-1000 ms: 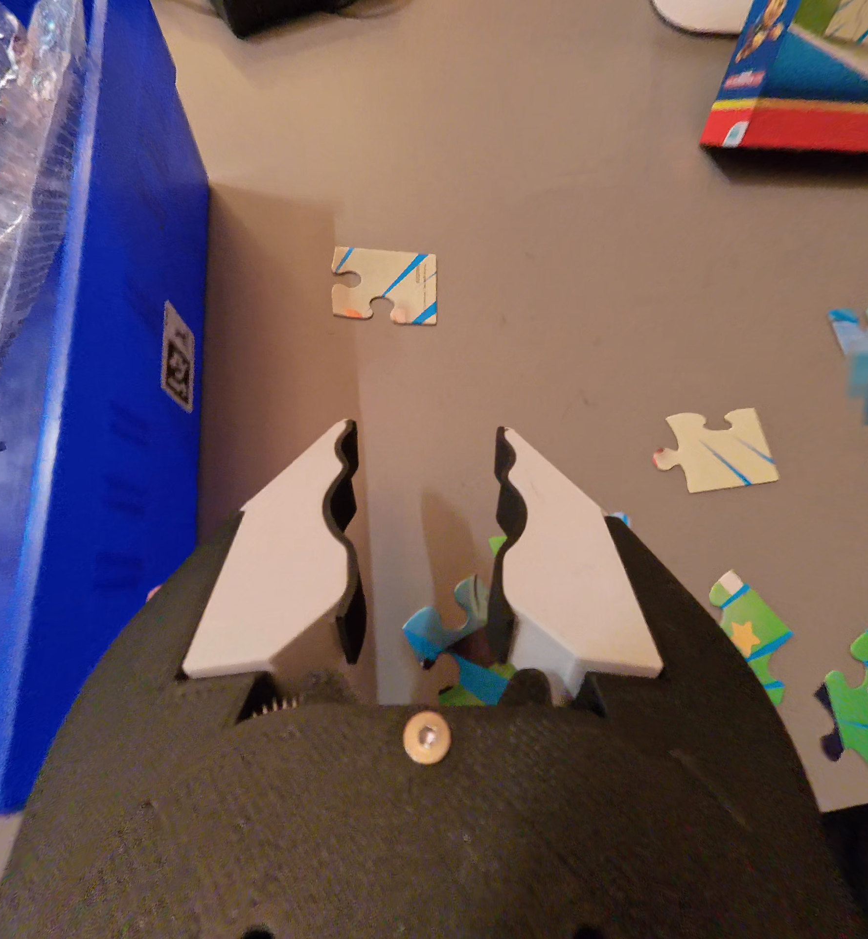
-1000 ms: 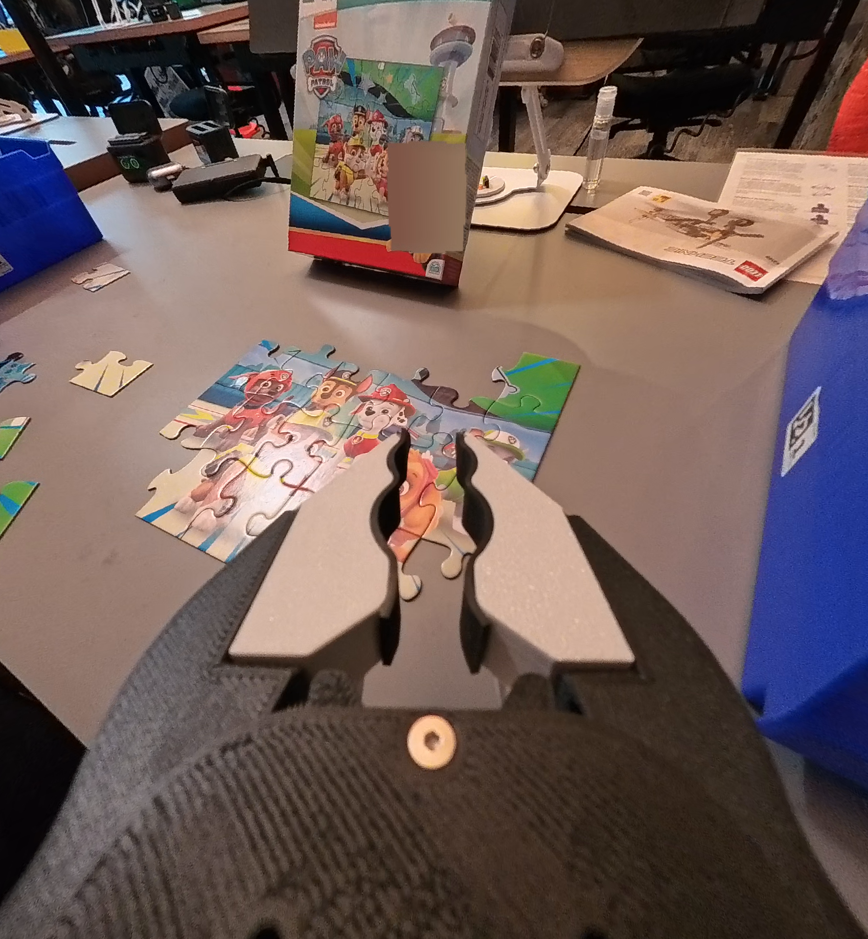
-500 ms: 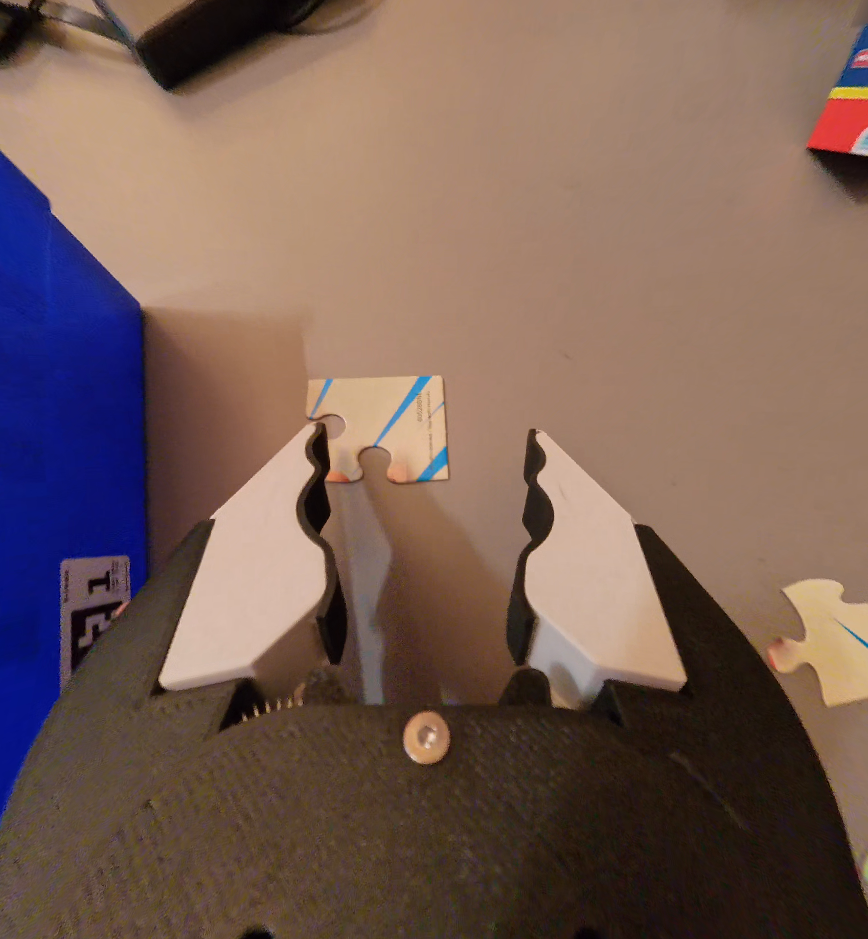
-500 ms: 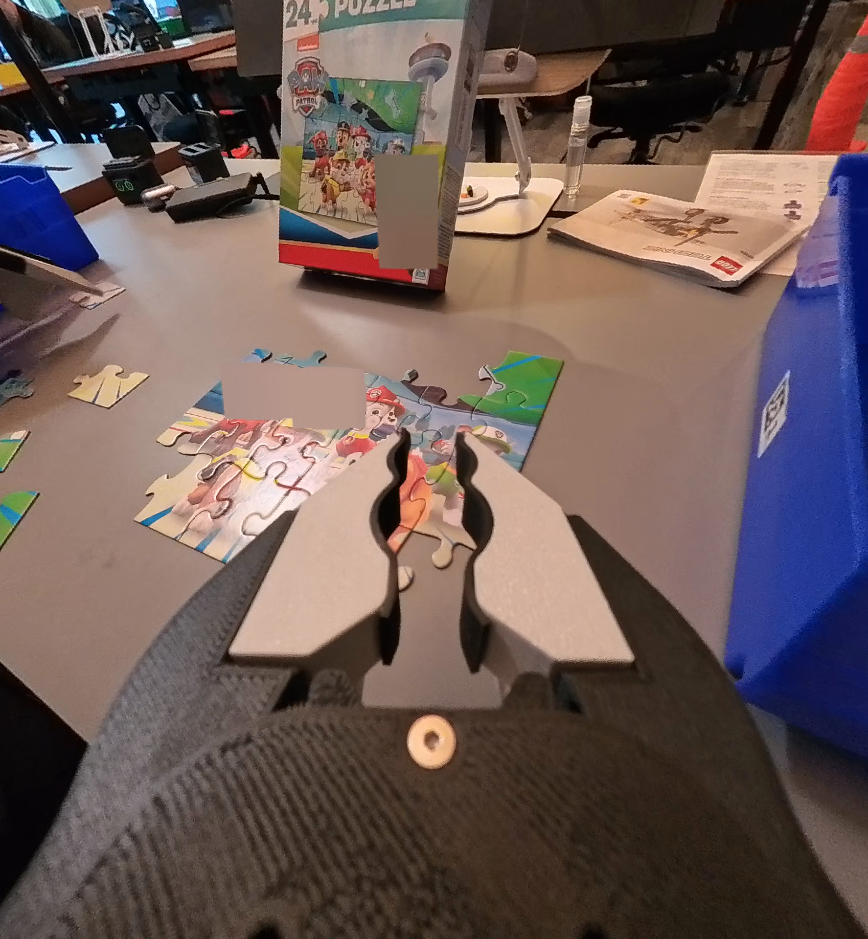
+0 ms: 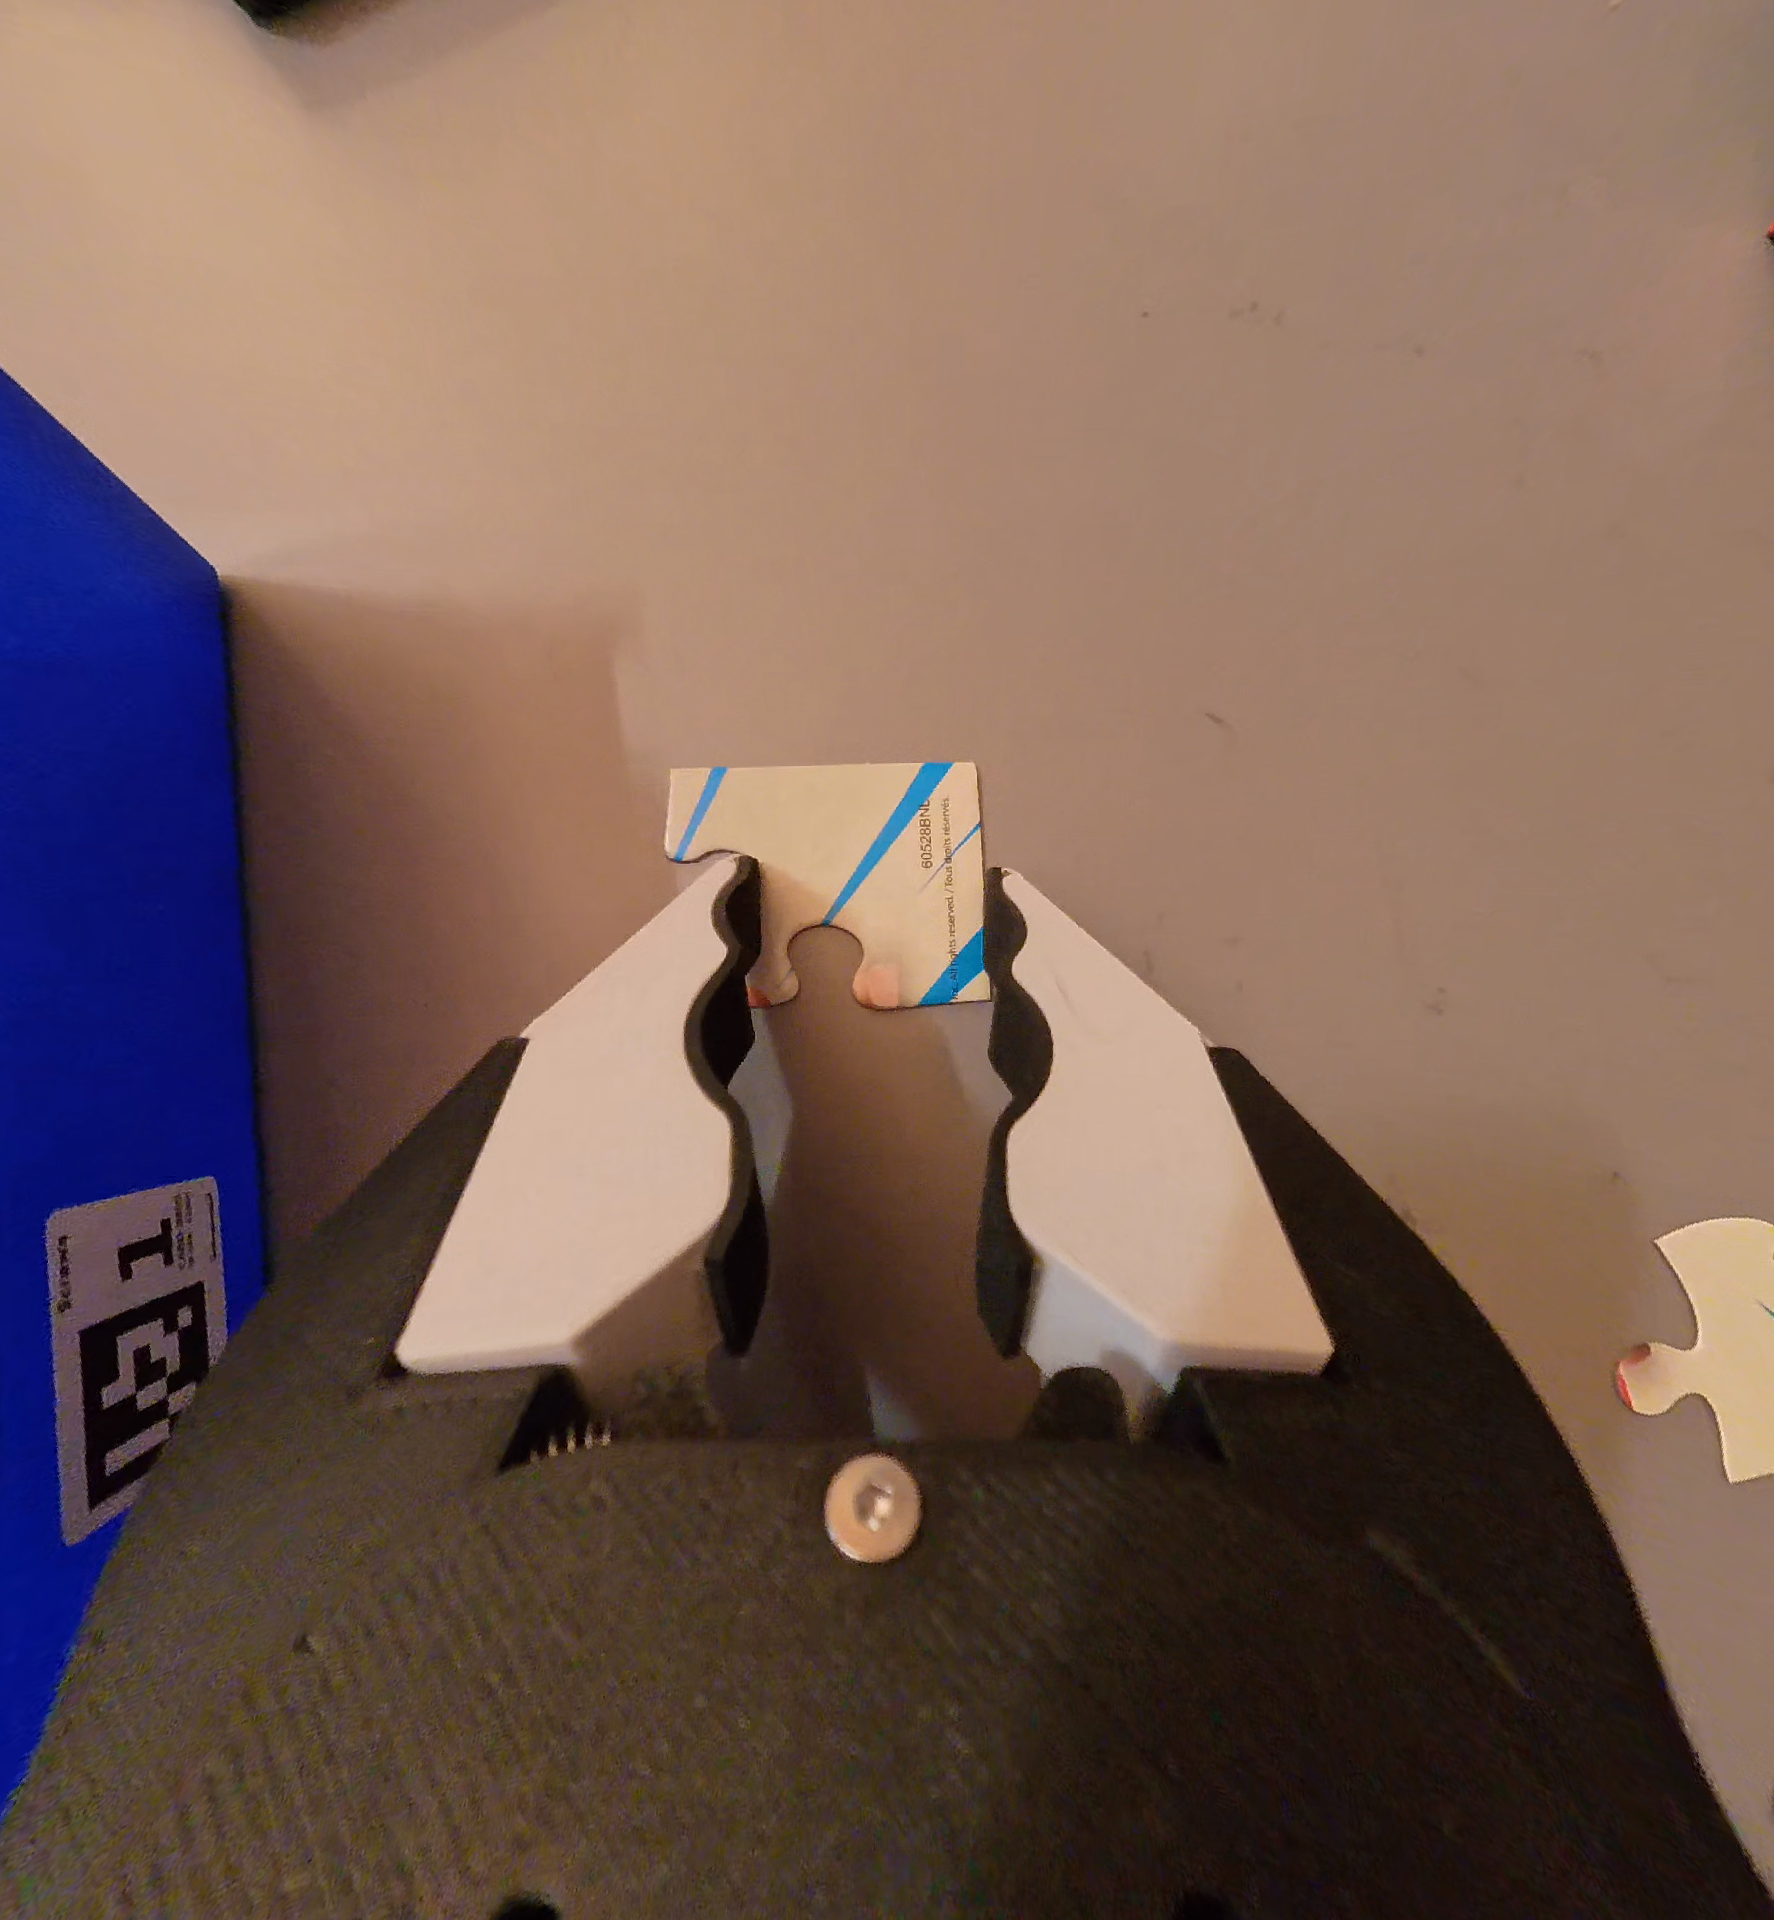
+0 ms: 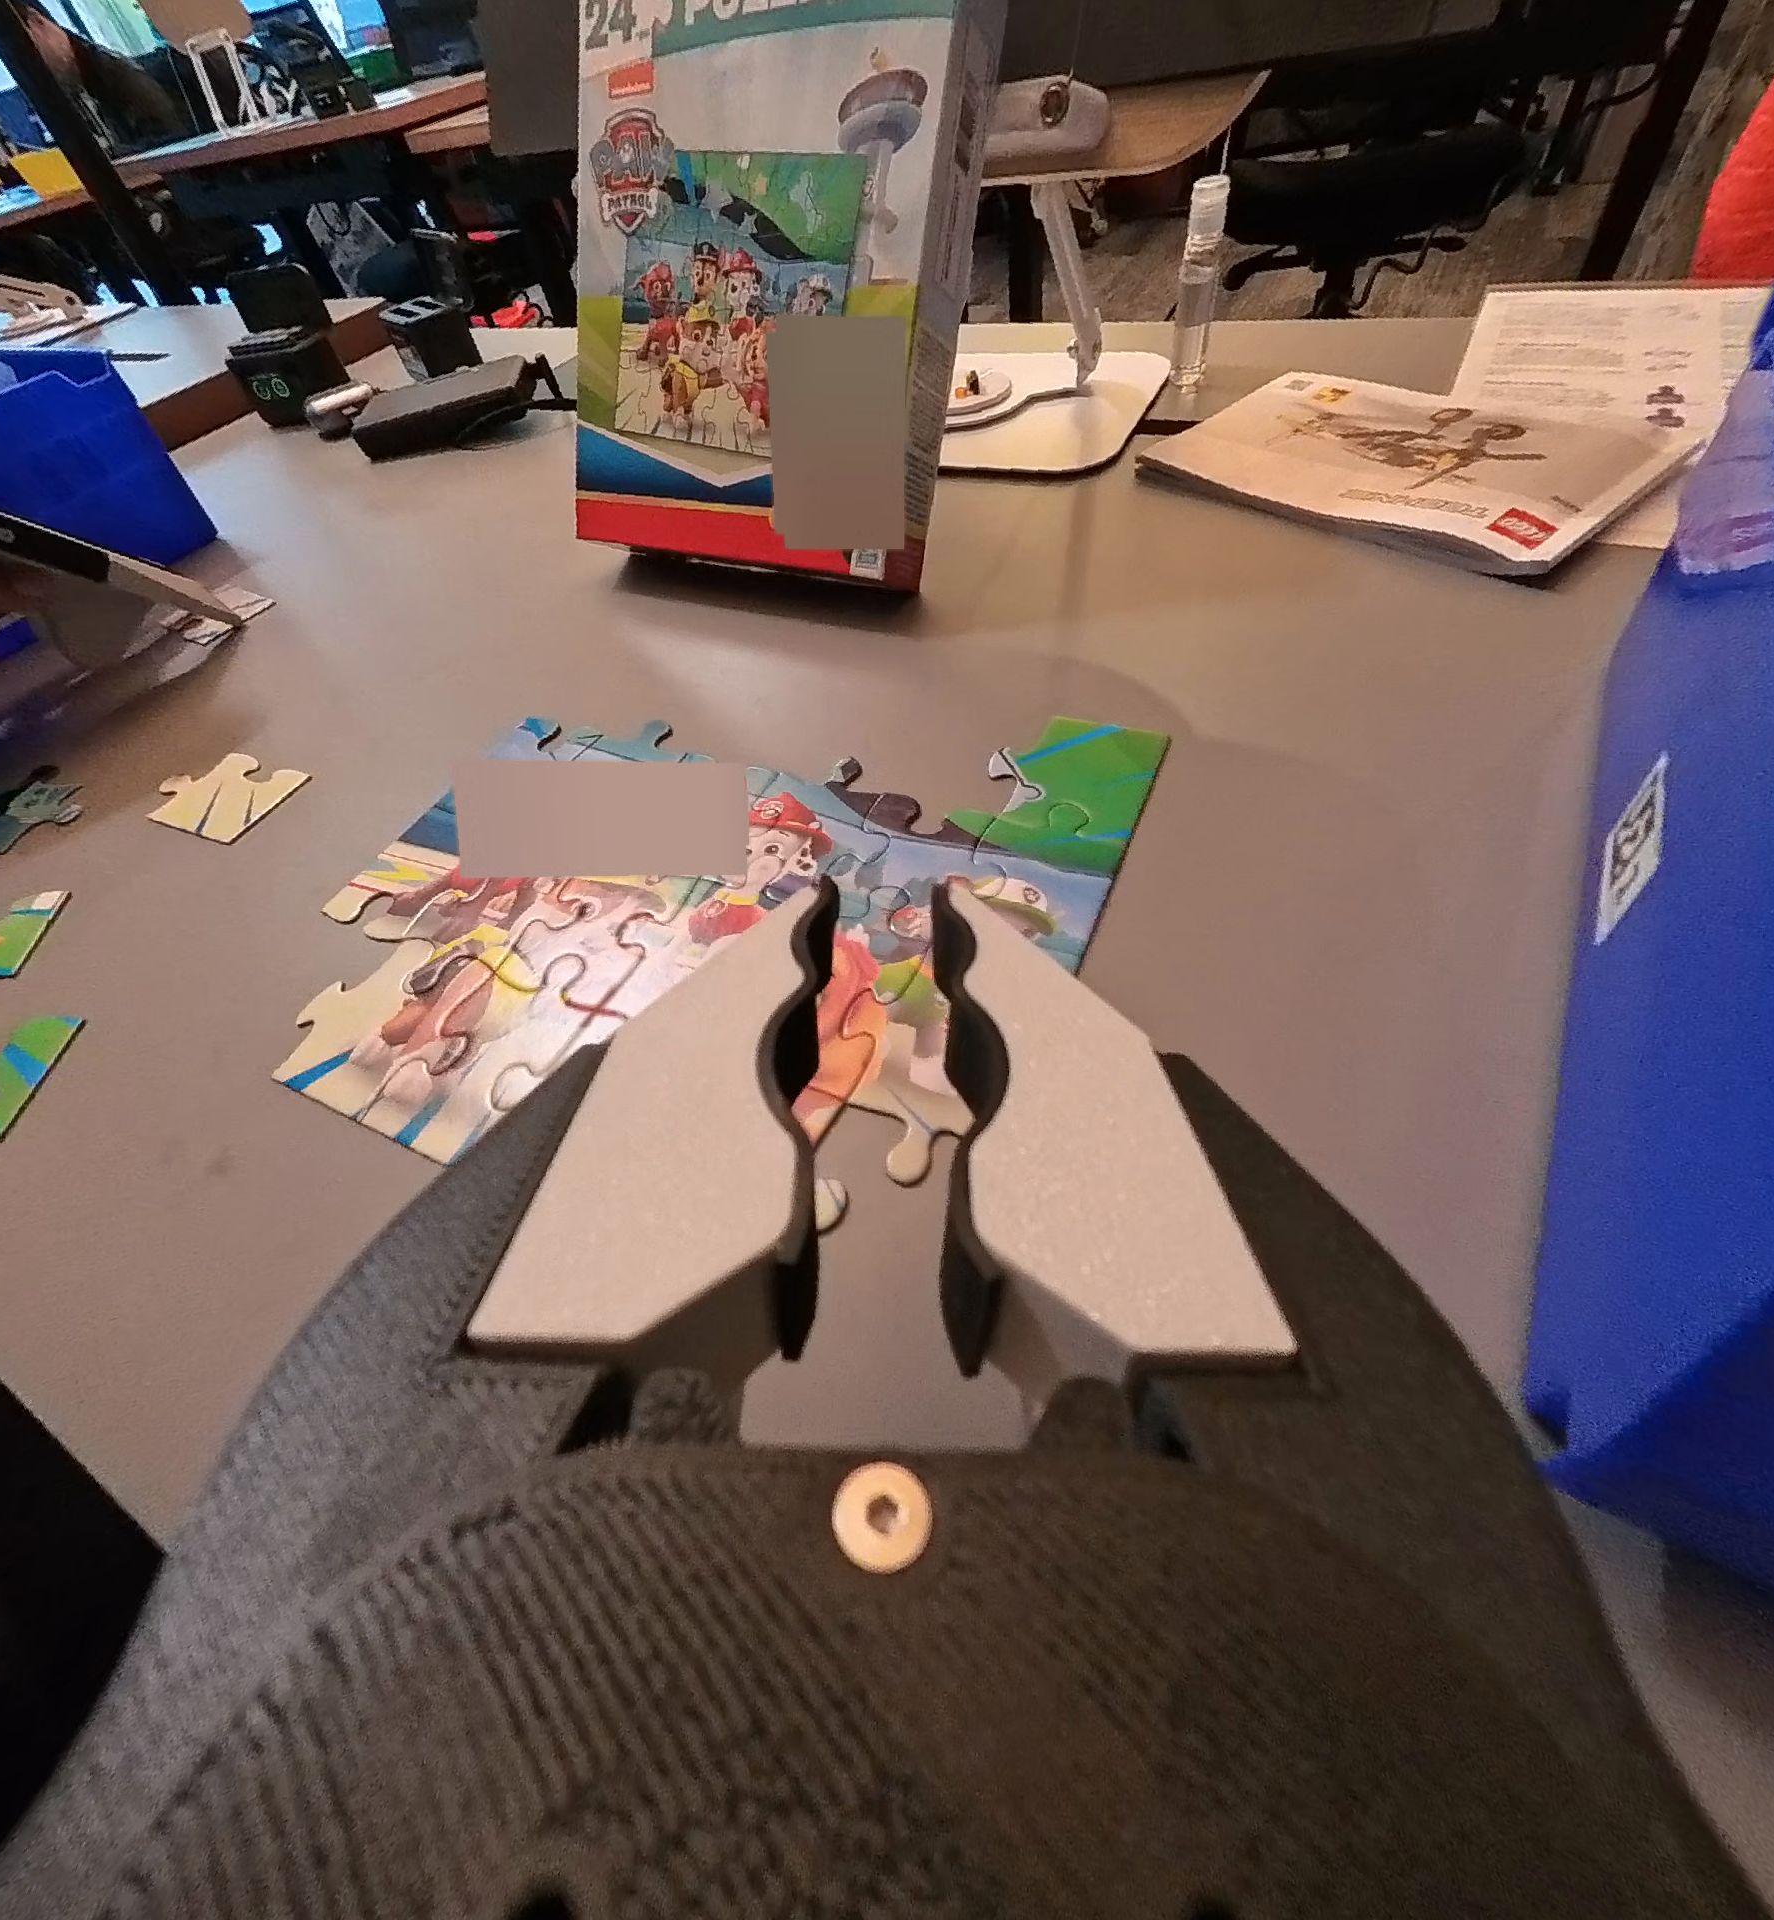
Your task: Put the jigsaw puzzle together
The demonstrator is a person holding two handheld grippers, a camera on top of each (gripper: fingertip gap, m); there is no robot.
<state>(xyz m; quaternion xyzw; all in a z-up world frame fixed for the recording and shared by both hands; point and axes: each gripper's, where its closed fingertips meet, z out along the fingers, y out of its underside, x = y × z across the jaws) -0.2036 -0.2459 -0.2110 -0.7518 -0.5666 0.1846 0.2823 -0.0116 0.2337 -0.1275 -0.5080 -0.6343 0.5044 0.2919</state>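
Note:
In the left wrist view my left gripper (image 5: 872,878) is down on the grey table (image 5: 1174,468). Its two pads (image 5: 1008,935) sit against the side edges of a cream puzzle piece with blue stripes (image 5: 841,831), which lies flat, a straight-edged corner piece. In the right wrist view my right gripper (image 6: 888,899) hovers above the partly assembled puzzle (image 6: 571,966). Its jaws stand a little apart with nothing between them. The left gripper also shows at the far left of the right wrist view (image 6: 83,592).
A blue bin (image 5: 62,831) stands close on the left of my left gripper, another blue bin (image 6: 1714,935) right of the puzzle. The puzzle box (image 6: 748,312) stands behind the puzzle. Loose pieces lie at the left: one cream (image 6: 228,795), others green (image 6: 0,1075). A booklet (image 6: 1402,468) lies at the back right. Spacing between my two grippers at the tips: around 55 cm. Between my right fingertips and the partly assembled puzzle (image 6: 571,966) there is roughly 15 cm.
My left gripper moved forward from the loose coloured pieces to the cream piece, opened wide, then closed its pads onto the piece's sides. My right gripper stayed over the puzzle with its jaws unchanged.

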